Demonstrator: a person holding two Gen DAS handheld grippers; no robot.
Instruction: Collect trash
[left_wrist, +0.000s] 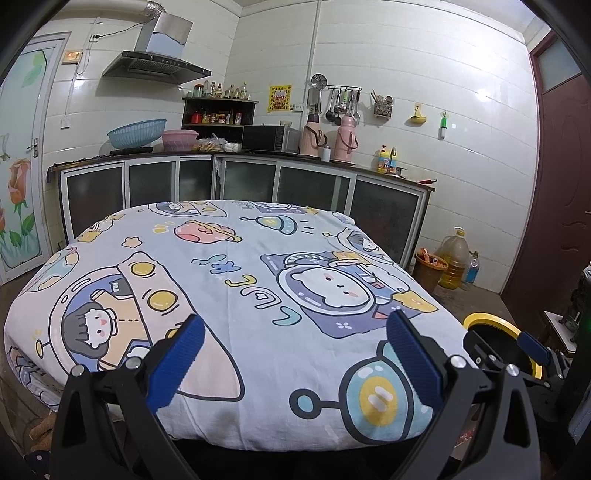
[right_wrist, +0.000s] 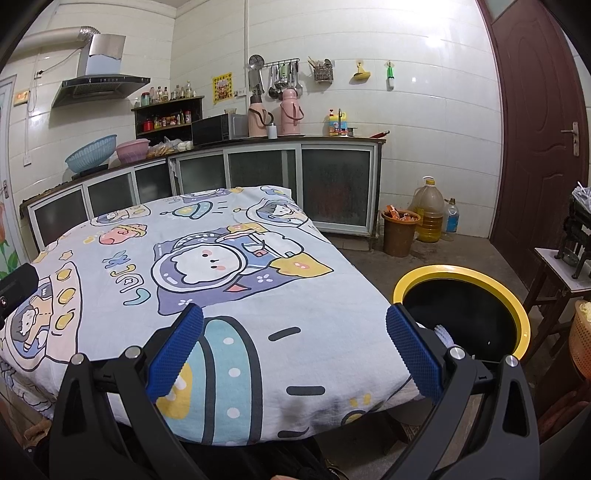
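Since no trash is seen on the cartoon-print cloth (left_wrist: 236, 295), both the left gripper (left_wrist: 295, 354) and right gripper (right_wrist: 295, 350) are held spread and empty beside the yellow-rimmed bin (right_wrist: 517, 314).

A table (left_wrist: 229, 435) stands in the middle of the kitchen, wholly draped in a pale cloth (left_wrist: 236, 280) printed with cartoon astronauts, planets and rockets. The cloth hangs over every edge and lies fairly smooth, with a few soft creases toward the far edge. Nothing rests on top of it. On the concrete floor (right_wrist: 436, 258), just off the table's near right corner, sits a black bin (right_wrist: 461, 314) with a yellow rim. Beyond the far right corner, against the wall, stand a brown bucket (right_wrist: 399, 232), a big oil jug (right_wrist: 430, 210) and a small bottle (right_wrist: 451, 216).
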